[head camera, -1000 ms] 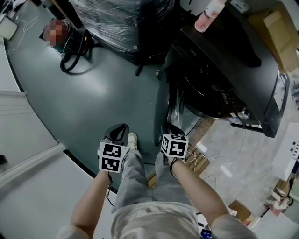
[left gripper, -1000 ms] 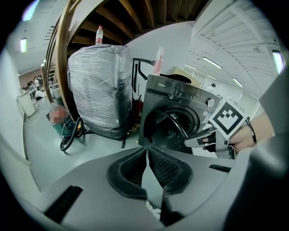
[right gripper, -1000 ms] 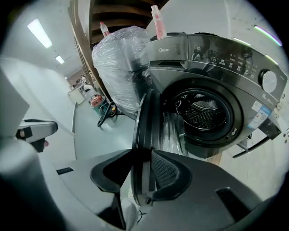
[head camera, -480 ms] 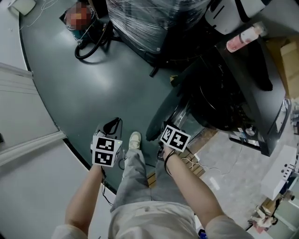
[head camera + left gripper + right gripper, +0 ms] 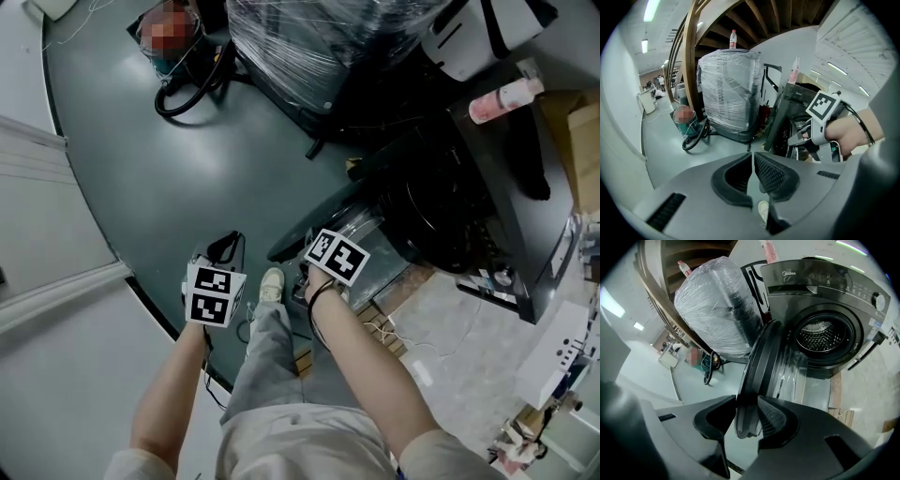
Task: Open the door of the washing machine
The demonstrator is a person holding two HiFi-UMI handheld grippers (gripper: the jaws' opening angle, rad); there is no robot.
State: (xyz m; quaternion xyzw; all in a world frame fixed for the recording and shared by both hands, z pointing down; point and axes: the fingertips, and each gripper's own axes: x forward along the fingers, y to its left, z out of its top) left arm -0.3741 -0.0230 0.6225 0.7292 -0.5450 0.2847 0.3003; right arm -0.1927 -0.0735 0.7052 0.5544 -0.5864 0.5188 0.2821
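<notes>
A dark front-loading washing machine (image 5: 506, 187) stands at the right, its steel drum (image 5: 820, 336) exposed. Its round door (image 5: 764, 362) with the glass bowl hangs swung out to the left; from above the door (image 5: 319, 232) shows as a dark bar over the floor. My right gripper (image 5: 747, 420) is shut on the door's lower rim, one pad on each side. In the head view the right gripper (image 5: 307, 270) sits under its marker cube at the door's near edge. My left gripper (image 5: 753, 171) hangs shut and empty over the floor, left of the door (image 5: 225, 251).
A big plastic-wrapped load (image 5: 319, 37) stands behind the door's swing path, with a black hose coil (image 5: 187, 89) left of it. A pink bottle (image 5: 502, 98) lies on the machine's top. Cables and cardboard (image 5: 394, 328) lie by the machine's foot. My shoe (image 5: 272, 281) is under the grippers.
The door has swung further out to the left with my right gripper on its rim. The left gripper has shifted only slightly.
</notes>
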